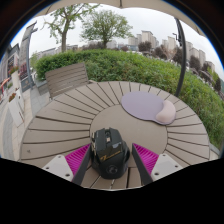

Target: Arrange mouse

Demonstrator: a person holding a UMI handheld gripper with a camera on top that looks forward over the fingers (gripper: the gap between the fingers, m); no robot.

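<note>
A black gaming mouse [109, 152] with gold markings lies between my gripper's [110, 158] two fingers, near the front edge of a round slatted wooden table [70, 120]. The pink pads [76, 158] meet the mouse's sides on the left and right, so the gripper is shut on it. I cannot tell whether the mouse rests on the slats or is held just above them. A lavender oval mouse pad [144, 104] with a pale wrist rest lies flat on the table beyond the fingers, to the right.
A slatted wooden bench [67, 76] stands beyond the table's far left edge. A green hedge [150, 68] runs behind the table, with trees and buildings farther off. Paving lies to the left of the table.
</note>
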